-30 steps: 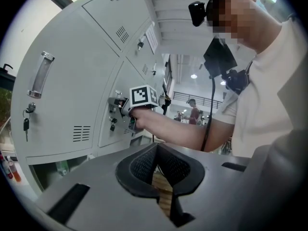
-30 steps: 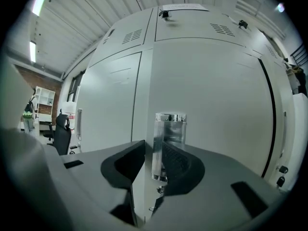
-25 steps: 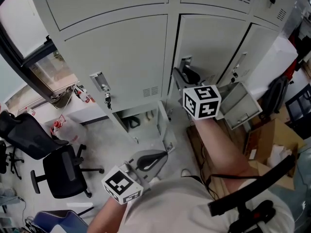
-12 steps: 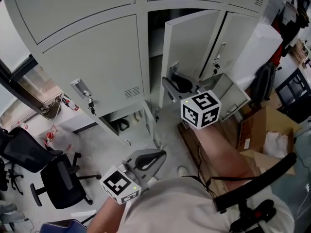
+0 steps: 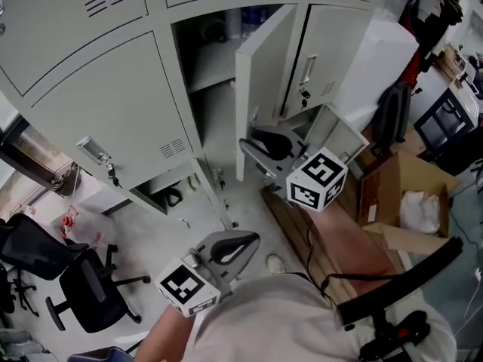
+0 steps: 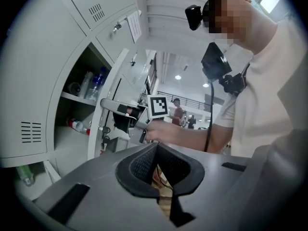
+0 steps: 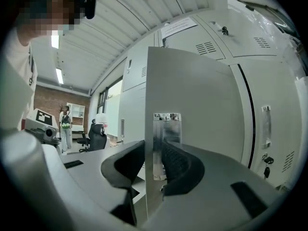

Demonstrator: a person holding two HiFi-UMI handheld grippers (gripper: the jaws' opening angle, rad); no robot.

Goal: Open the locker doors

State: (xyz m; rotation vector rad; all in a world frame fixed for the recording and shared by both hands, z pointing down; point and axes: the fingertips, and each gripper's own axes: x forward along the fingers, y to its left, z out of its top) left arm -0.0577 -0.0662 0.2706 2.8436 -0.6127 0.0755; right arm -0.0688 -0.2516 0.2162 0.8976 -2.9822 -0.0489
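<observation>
Two hand-held grippers: left hand-held gripper (image 5: 234, 246), right hand-held gripper (image 5: 260, 143). One open locker door (image 5: 260, 81). Two black office chairs (image 5: 87, 289) (image 5: 30, 240). One cardboard box (image 5: 392, 194).

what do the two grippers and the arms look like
The left gripper and right gripper are grey moulded shells with black ribbed pads lining the jaws. Each carries a white cube with black square markers. The person wears a light short-sleeved shirt.

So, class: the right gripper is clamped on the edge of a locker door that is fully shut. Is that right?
No. The locker door stands open, swung clear of its compartment, as the head view shows. The right gripper is clamped on its edge.
</observation>
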